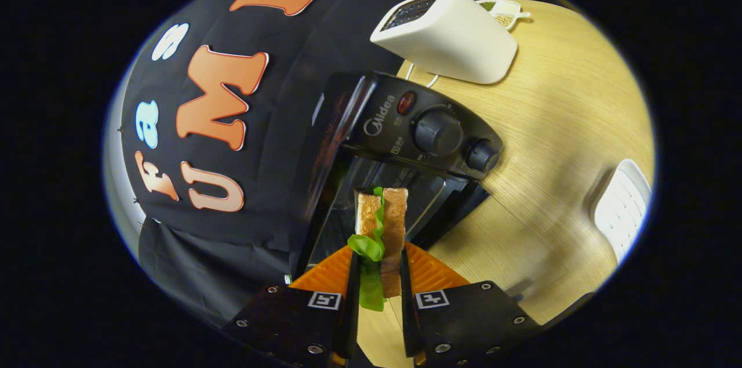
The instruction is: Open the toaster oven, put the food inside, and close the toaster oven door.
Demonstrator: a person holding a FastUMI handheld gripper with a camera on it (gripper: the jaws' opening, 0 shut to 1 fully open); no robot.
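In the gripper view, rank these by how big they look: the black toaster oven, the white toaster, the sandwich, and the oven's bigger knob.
1. Black toaster oven, door open.
2. White toaster, though it sits farther back.
3. Sandwich, pinched between the fingers; being so near the camera enlarges it.
4. Bigger knob.

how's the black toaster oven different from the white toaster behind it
The toaster oven is black with two knobs on its front; the toaster is white, with no knobs visible. The oven's door hangs open toward the fingers, which grip a sandwich; the toaster has top slots, no door. Both sit on the wooden table.
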